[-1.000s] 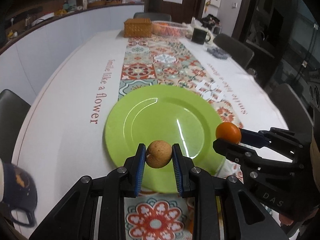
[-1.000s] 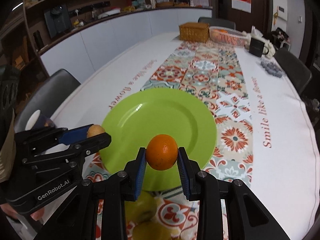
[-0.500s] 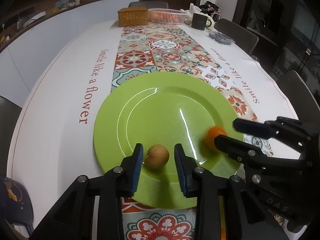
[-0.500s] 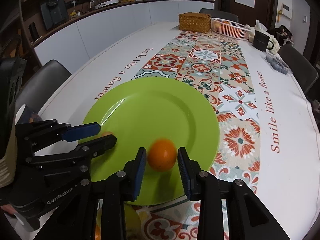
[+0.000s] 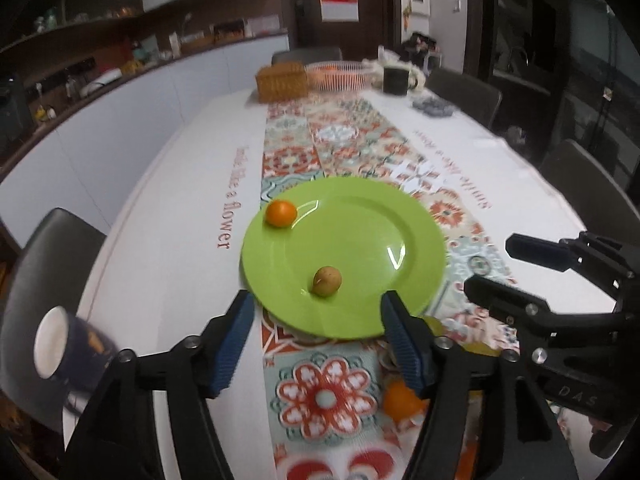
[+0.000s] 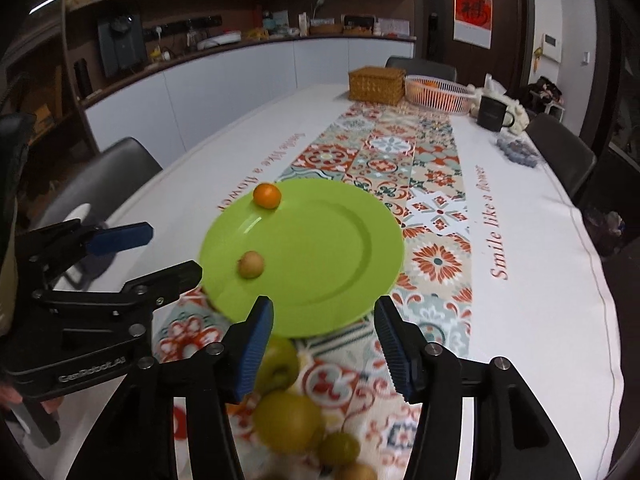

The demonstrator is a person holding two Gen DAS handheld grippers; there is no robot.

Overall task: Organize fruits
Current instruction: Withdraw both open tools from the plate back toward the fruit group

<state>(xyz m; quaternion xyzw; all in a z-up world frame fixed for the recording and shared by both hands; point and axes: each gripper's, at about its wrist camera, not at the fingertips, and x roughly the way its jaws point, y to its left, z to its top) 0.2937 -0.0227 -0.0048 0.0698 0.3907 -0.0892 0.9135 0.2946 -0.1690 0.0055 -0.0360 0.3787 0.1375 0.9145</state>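
- One round green plate (image 5: 400, 216) sits on the worktop (image 5: 168, 216). It looks smooth and shiny.
- Two small fruits lie on the plate. One is a round orange fruit (image 5: 281, 213) at the far left rim. One is a small tan fruit (image 5: 327, 281) nearer, with dull skin.
- In the right wrist view, at least four yellow-green fruits (image 6: 286, 420) sit in a blurry bunch on the near end of the worktop, off the plate.
- There are two claws, black with blue ribbed pads.
- The left claw (image 5: 316, 334) has just been opening. Its jaws stand apart and hold nothing. The tan fruit lies free on the plate, a little past the tips.
- The right claw (image 6: 325, 338) has just been opening too. Its jaws stand apart and empty over the near rim of the plate.
- The white cloth says "Smile like a flower" (image 6: 494, 224) in red letters along each side.
- A strip of flower tiles (image 6: 400, 148) in many colours runs down the middle.
- The left claw's body says "GenRobot.AI". The right claw's body says "DAS".
- One dark mug (image 5: 64, 354) with a white inside stands near left.
- Far away stand one woven box (image 6: 376, 86), one white wire basket (image 6: 438, 92) and one black mug (image 6: 492, 114).
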